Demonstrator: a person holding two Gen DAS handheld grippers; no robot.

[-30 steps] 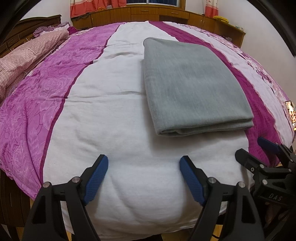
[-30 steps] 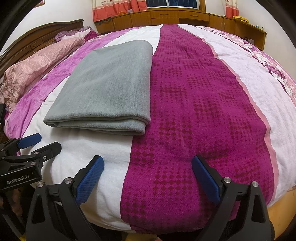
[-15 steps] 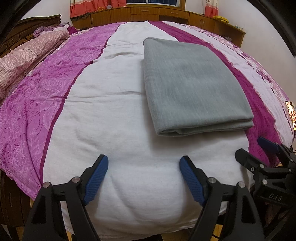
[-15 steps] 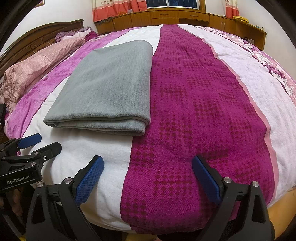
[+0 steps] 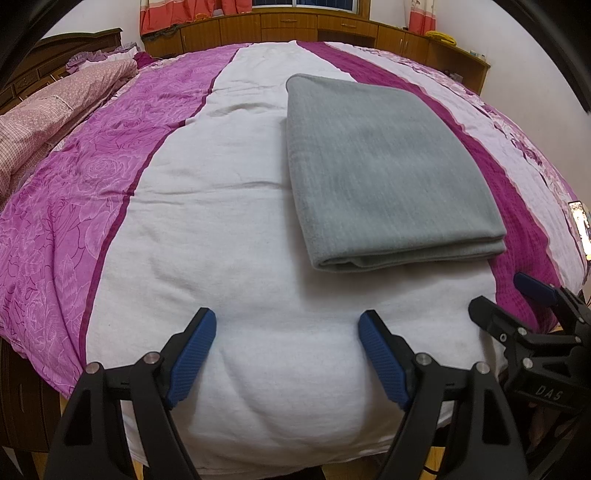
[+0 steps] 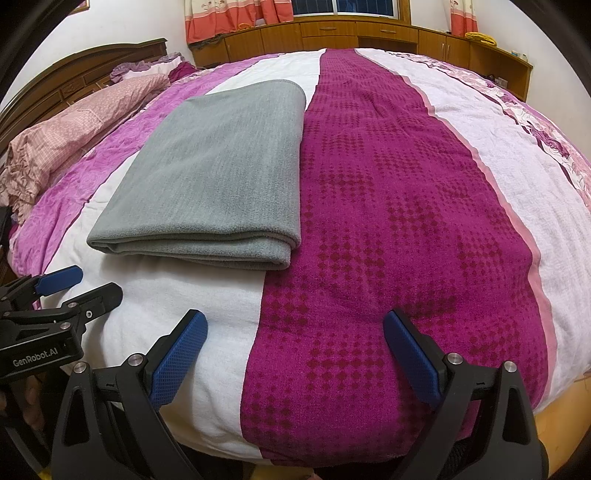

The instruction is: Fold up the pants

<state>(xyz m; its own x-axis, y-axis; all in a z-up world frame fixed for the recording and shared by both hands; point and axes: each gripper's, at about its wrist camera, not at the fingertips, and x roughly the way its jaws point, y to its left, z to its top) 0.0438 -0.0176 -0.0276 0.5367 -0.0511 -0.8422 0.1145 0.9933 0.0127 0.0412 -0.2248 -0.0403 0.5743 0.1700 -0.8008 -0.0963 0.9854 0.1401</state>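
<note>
Pants (image 5: 384, 173) folded into a flat grey rectangle, layered edges toward the near edge of the bed (image 5: 258, 369), lying mostly on the white stripe with the right side along the dark magenta stripe. Set back from the near edge, well short of the far one. Smooth on top, no leg or waistband hanging loose; several layers stacked evenly at the near end, seen also from the right wrist (image 6: 221, 173).

Looks finished, or at the last pause after the final fold. Left gripper (image 5: 286, 350) spread wide, holding nothing, above the white stripe just short of the pants. Right gripper (image 6: 295, 350) likewise spread and bare, over the seam between white and magenta at the near edge, to the right of the stack. Neither touching the cloth.

Next move, if any: probably only a light press or squaring of the near layers, calling for a low, level approach so the pads (image 5: 194, 354) do not catch the top layer and drag it askew. Otherwise, simply keeping clear.

No containers in sight: no basket, box or drawer standing open. Wooden cabinets (image 5: 332, 26) along the far wall, doors closed, contents hidden. Pink quilt (image 5: 55, 107) bunched at the left far corner by the headboard.
</note>
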